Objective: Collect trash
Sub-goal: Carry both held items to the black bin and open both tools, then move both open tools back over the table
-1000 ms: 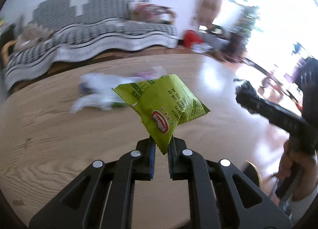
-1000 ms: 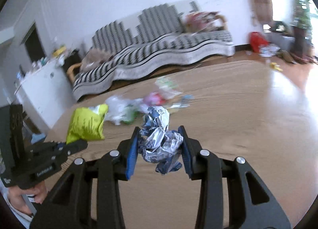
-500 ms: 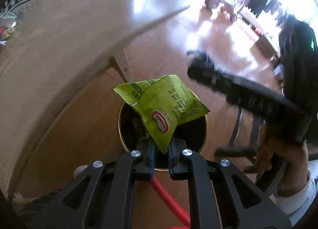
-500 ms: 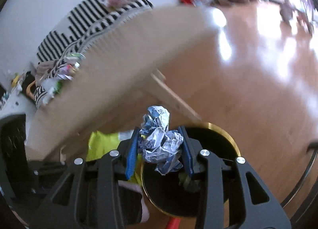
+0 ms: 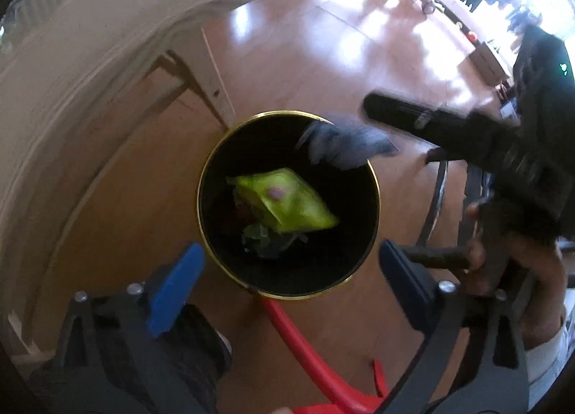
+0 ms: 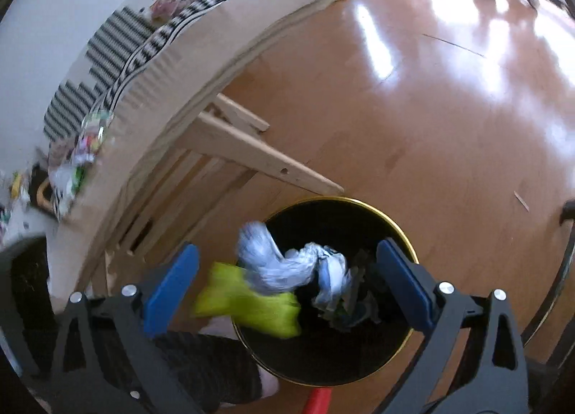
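Left wrist view shows the left gripper [image 5: 291, 266] with its blue pads [image 5: 176, 290] opening wide and nothing between them. Ahead of it the crumpled green snack bag [image 5: 287, 203] lies blurred inside the round black bin with a gold rim [image 5: 375, 180]. The right gripper [image 6: 287, 284] is opening too, empty; the crumpled blue-white wrapper [image 6: 287, 266] is loose, blurred, just ahead of it over the bin's mouth. The bin stands on a shiny wooden floor [image 6: 413, 108] beside a pale wooden table [image 6: 222, 47]. Only the right wrist view shows more litter [image 6: 82, 151] on the table and a striped sofa [image 6: 107, 54] behind it; only the left one shows a hand [image 5: 535, 284] holding the other gripper.
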Action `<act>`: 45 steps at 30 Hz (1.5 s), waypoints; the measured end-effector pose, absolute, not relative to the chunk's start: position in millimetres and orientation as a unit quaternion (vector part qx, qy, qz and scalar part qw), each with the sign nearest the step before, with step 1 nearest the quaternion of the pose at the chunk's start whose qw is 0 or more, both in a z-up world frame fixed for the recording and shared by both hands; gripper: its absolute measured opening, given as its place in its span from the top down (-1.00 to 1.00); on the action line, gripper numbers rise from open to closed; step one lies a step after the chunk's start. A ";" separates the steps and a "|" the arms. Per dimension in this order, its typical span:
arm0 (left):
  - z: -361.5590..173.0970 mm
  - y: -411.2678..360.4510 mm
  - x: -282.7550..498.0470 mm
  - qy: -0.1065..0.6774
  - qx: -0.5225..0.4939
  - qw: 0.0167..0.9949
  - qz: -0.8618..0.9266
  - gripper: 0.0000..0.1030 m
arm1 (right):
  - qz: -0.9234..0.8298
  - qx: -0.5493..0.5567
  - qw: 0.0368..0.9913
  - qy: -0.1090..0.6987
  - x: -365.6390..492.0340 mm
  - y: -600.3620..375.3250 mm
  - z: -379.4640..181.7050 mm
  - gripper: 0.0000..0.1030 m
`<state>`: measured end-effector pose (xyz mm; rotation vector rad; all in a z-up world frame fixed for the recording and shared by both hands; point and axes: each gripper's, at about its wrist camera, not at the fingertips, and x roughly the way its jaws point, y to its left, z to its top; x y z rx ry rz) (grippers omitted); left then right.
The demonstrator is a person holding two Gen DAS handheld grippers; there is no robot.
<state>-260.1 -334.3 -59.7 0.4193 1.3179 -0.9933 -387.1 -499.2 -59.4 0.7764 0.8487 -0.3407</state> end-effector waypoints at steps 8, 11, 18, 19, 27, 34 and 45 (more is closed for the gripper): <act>-11.1 -311.3 -243.7 0.528 0.148 0.714 -0.435 -0.88 | -0.221 0.325 0.846 0.360 -396.9 -501.3 -30.2 -0.87; 23.1 -281.2 -220.0 0.502 0.098 0.752 -0.416 -0.88 | -0.208 0.291 0.868 0.346 -383.4 -486.8 -15.1 -0.87; 74.7 -143.5 -140.1 0.442 0.008 0.855 -0.271 -0.88 | -0.107 0.216 0.920 0.309 -277.2 -412.6 40.6 -0.87; 79.0 -116.6 -123.2 0.437 -0.007 0.869 -0.232 -0.88 | -0.095 0.211 0.925 0.302 -263.0 -401.8 47.4 -0.87; 93.7 -48.8 -28.3 0.424 -0.035 0.896 -0.130 -0.88 | -0.025 0.144 0.944 0.297 -123.1 -306.6 71.6 -0.87; 66.8 -81.2 47.4 0.438 -0.010 0.891 -0.121 -0.88 | -0.054 0.161 0.943 0.287 -39.0 -308.8 86.3 -0.87; 42.0 -61.8 96.8 0.467 -0.032 0.879 -0.098 -0.88 | -0.020 0.094 0.930 0.356 93.2 -270.2 73.7 -0.87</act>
